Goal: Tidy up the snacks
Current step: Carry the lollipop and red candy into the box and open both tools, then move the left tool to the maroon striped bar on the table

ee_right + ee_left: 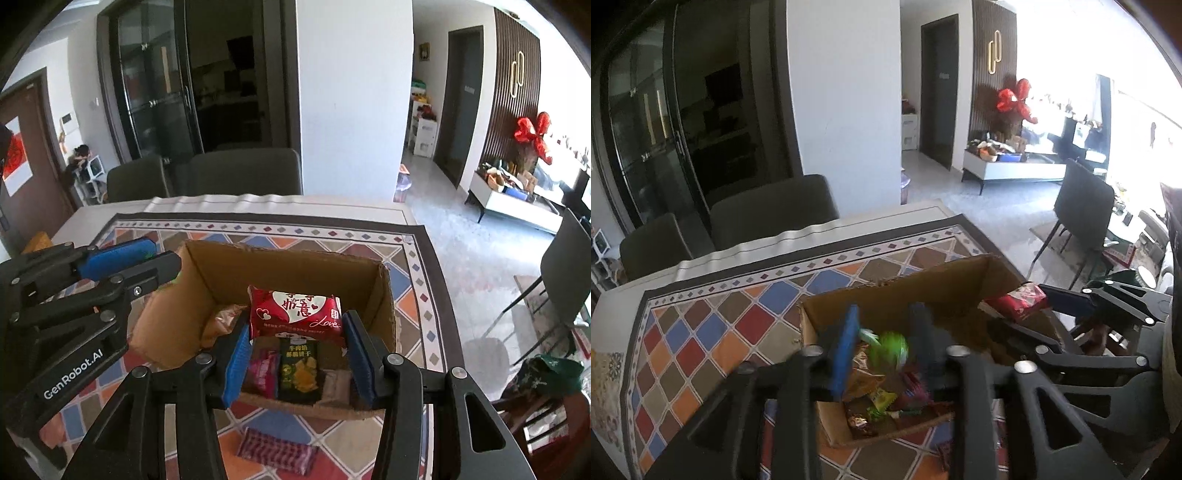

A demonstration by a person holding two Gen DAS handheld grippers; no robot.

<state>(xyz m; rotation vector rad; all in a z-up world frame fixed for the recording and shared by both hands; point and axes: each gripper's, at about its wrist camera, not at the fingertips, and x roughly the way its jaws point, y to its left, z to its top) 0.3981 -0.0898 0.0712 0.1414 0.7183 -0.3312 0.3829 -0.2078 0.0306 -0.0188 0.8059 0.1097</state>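
A: Left gripper over the cardboard box, jaws parted. Green snack, blurred, between the pads and seemingly free of them; probably falling into the box, though hard to call for sure.

B: Right gripper clamped on the red packet, one blue pad at each end. Packet above the box interior, toward 12 o'clock of the heap, not yet let go.

A: Inside the box already: a dark green packet with yellow chips printed on it, a pink wrapper at its 9 o'clock, a brownish bag in the far corner at about 10 o'clock. More small wrapped sweets visible from the left wrist view.

B: Still outside: a pink striped packet on the patterned tablecloth, at 6 o'clock from the box, just beside its near wall. Something orange at the far left table edge, too unclear to name.

A: Judgement, then: well along. Most snacks boxed, two in transit.

B: Left to do: release the red packet, then fetch the striped one. Possibly more out of frame; no telling.
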